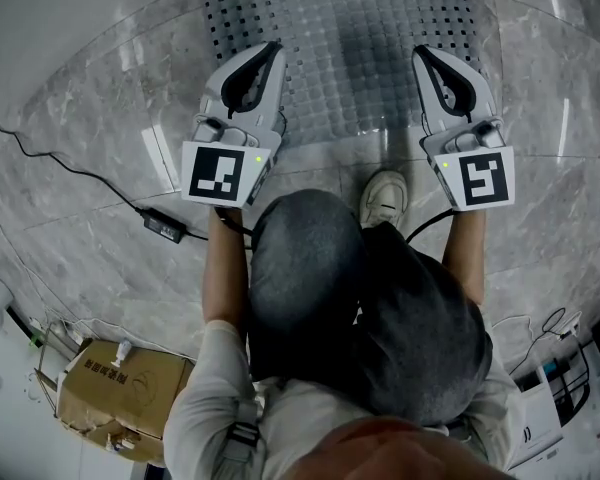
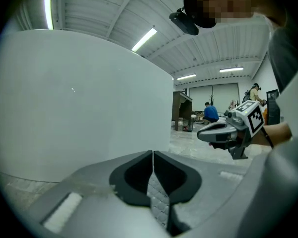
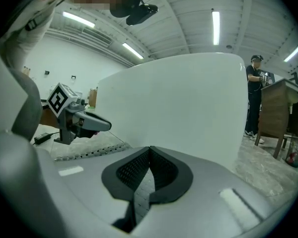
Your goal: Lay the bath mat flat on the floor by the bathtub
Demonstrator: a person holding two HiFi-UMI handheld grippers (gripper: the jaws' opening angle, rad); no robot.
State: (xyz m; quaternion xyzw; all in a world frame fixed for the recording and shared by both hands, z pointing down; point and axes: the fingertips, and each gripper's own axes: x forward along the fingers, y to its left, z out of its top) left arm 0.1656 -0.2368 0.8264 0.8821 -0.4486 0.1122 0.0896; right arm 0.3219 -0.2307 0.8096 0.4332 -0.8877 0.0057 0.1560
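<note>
The bath mat (image 1: pixel 350 58) is translucent grey with a square grid and holes along its edges. It lies on the marble floor against the white bathtub (image 1: pixel 70 18). My left gripper (image 1: pixel 275 48) and right gripper (image 1: pixel 418 53) reach over the mat, one at each side. In the left gripper view the jaws (image 2: pixel 153 155) are closed, with a strip of gridded mat (image 2: pixel 156 197) pinched between them. In the right gripper view the right gripper (image 3: pixel 149 150) is likewise shut on the mat (image 3: pixel 141 192). The mat's holed edge (image 3: pixel 89 152) shows by the tub (image 3: pixel 179 98).
The person's white shoe (image 1: pixel 383 198) stands just behind the mat. A black cable with a power adapter (image 1: pixel 167 226) crosses the floor at left. A cardboard box (image 1: pixel 110 388) sits at lower left. A person (image 3: pixel 253 95) stands by a wooden desk (image 3: pixel 288 108) beyond the tub.
</note>
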